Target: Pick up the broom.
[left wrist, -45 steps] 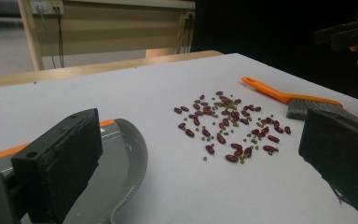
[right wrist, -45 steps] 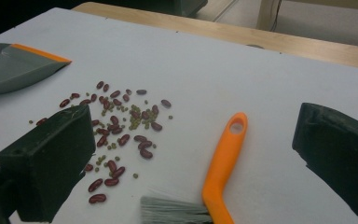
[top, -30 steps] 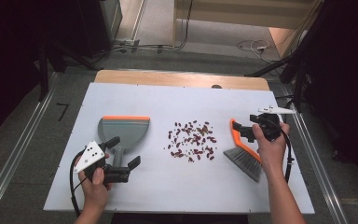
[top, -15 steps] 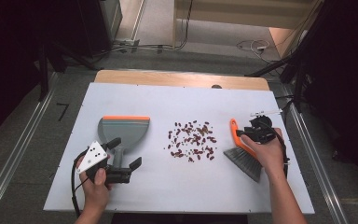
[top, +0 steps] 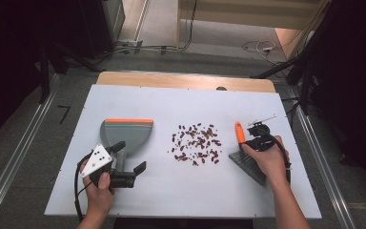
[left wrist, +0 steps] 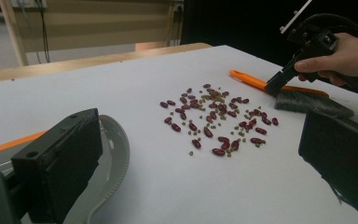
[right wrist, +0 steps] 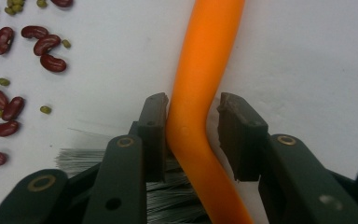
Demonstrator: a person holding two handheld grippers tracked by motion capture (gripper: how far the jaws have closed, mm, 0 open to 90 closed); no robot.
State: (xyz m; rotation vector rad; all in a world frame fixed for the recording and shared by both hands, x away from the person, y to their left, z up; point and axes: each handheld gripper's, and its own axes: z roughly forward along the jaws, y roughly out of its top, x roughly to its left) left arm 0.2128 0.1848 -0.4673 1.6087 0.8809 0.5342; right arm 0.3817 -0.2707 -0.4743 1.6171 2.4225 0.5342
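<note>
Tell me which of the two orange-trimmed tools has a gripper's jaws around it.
The brush, right of the beans: the right gripper straddles its orange handle. The dustpan lies flat on the left, ungripped.

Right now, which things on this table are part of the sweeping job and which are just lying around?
In the job:
brush, orange handle between the right tool jaws
beans scattered mid-table
dustpan by the left tool

Lying about:
cables on the floor beyond the table

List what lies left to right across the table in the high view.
Left gripper → dustpan → scattered beans → brush → right gripper, its jaws just closing around the brush's orange handle.
</note>
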